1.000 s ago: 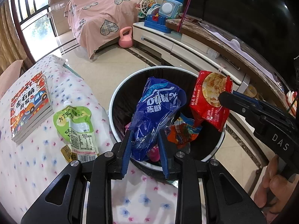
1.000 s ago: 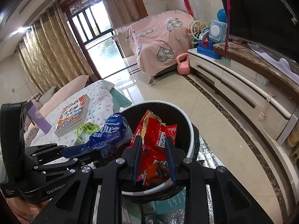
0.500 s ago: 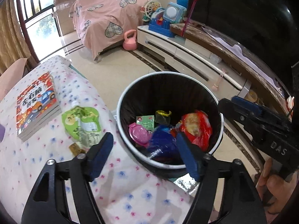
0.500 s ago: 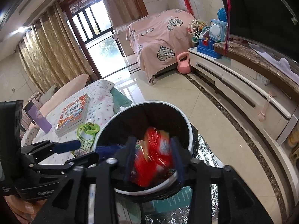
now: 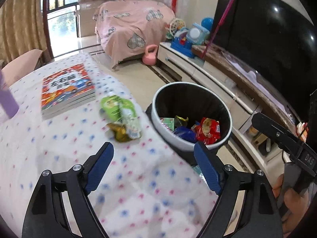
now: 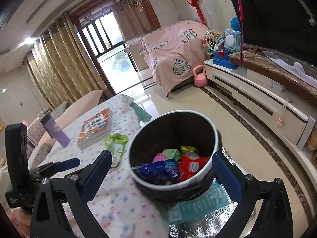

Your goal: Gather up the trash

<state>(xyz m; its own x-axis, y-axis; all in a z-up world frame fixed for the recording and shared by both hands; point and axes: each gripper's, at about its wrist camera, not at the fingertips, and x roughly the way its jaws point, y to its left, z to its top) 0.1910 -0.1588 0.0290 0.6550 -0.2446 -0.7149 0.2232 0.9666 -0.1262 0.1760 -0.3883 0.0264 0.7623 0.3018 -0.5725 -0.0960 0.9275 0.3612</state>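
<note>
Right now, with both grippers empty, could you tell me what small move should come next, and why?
Probably swing the left gripper toward the green wrapper and the gold wrapper beside it. Both still lie on the dotted tablecloth next to the bin, while the blue bag and red bag are already inside. Its fingers are spread wide, and it is the nearer gripper.

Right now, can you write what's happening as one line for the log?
left gripper: open, empty | right gripper: open, empty | blue bag and red bag: in trash bin | green wrapper: on table
</note>
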